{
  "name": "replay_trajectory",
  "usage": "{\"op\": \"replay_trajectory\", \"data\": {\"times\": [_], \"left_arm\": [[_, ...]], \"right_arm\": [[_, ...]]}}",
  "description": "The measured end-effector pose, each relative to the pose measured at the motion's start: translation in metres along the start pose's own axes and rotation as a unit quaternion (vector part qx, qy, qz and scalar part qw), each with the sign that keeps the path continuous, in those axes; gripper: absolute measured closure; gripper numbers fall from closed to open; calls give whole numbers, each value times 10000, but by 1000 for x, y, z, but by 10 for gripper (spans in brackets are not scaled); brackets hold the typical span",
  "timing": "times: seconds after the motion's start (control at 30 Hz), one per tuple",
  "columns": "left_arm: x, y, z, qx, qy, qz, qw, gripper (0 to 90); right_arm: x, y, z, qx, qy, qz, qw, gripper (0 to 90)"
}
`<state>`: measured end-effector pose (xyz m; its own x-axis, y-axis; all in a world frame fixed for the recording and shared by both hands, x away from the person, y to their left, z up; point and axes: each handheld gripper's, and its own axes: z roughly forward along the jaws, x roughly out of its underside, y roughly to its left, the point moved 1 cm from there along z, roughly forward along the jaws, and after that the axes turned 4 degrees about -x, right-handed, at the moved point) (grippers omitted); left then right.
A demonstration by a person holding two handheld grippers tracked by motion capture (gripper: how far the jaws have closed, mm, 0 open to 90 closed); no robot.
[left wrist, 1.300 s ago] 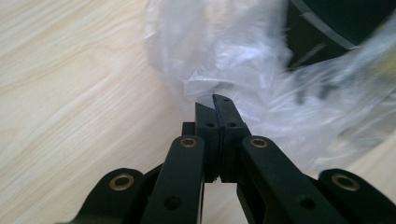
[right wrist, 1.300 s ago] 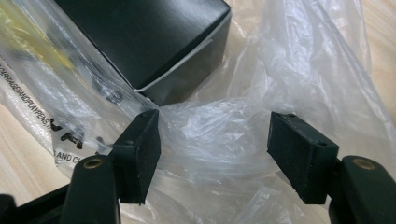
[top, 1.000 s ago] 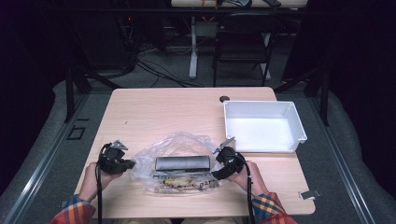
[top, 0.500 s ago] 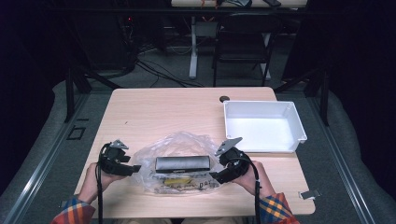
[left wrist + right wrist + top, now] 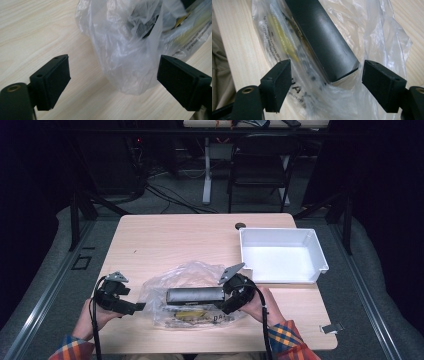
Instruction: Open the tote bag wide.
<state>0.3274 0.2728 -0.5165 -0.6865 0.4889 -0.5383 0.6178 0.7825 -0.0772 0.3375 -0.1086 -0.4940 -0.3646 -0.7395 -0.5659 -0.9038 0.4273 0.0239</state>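
Observation:
A crumpled clear plastic bag (image 5: 192, 272) lies on the wooden table (image 5: 165, 237) near its front edge. A long dark box (image 5: 195, 295) rests across the bag, with a printed pouch holding something yellow (image 5: 187, 314) beside it. My left gripper (image 5: 139, 307) is at the bag's left end. Its jaws have just been opening and now stand open, with the bag's bulge (image 5: 125, 62) ahead between the pads (image 5: 56, 75), untouched. My right gripper (image 5: 223, 301) is at the box's right end. Its jaws have also been opening. The box end (image 5: 332, 57) sits between the pads (image 5: 278, 80) with gaps on both sides.
An empty white tray (image 5: 320, 262) stands at the table's right side, just beyond the right gripper. A small dark round spot (image 5: 240, 226) lies near the far edge. The person's plaid sleeves come in at the bottom. Chairs and cables lie beyond the table.
The left gripper's jaws have spread apart and come off the bag's left edge. Both grippers have lifted slightly, and the right one's jaws stand wider around the box end.

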Motion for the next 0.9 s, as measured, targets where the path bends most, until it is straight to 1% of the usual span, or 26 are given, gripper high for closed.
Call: {"op": "replay_trajectory", "data": {"times": [0.07,0.1,0.17,0.2,0.3,0.33,0.4,0.47,0.5,0.53,0.6,0.63,0.7,0.77,0.9], "left_arm": [[5,3,-3,-61,2,-18,10000,82],[7,5,-4,-119,-8,-49,9999,74],[10,8,-6,-282,-35,-63,9996,58],[12,10,-7,-372,-40,-61,9993,51],[17,16,-8,-669,-127,-32,9977,28],[18,18,-8,-691,-188,-80,9974,23],[20,22,-8,-723,-301,-135,9968,18],[22,25,-7,-868,-353,-189,9954,16],[23,27,-6,-888,-346,-193,9953,14],[24,28,-6,-894,-318,-218,9953,13],[26,30,-2,-922,-277,-269,9950,13],[26,31,-1,-892,-239,-286,9953,13],[27,31,2,-908,-187,-262,9953,12],[28,31,3,-905,-155,-274,9954,9],[28,33,5,-905,-112,-282,9954,8]], "right_arm": [[-4,-2,5,-3,-27,1,10000,225],[-6,-3,7,-19,28,-21,10000,225],[-10,-5,10,-13,102,-101,9999,224],[-12,-6,12,-31,128,-92,9999,224],[-18,-8,16,1,261,-235,9994,223],[-20,-9,17,-32,295,-266,9992,222],[-22,-9,21,-26,322,-313,9990,221],[-26,-10,24,-81,412,-389,9984,220],[-28,-10,26,-72,483,-443,9978,220],[-30,-10,27,-131,513,-478,9975,221],[-33,-11,30,-140,578,-544,9967,221],[-36,-11,32,-181,616,-578,9963,222],[-39,-12,34,-176,675,-618,9956,222],[-41,-13,37,-218,706,-643,9952,224],[-45,-14,42,-225,773,-712,9942,226]]}}
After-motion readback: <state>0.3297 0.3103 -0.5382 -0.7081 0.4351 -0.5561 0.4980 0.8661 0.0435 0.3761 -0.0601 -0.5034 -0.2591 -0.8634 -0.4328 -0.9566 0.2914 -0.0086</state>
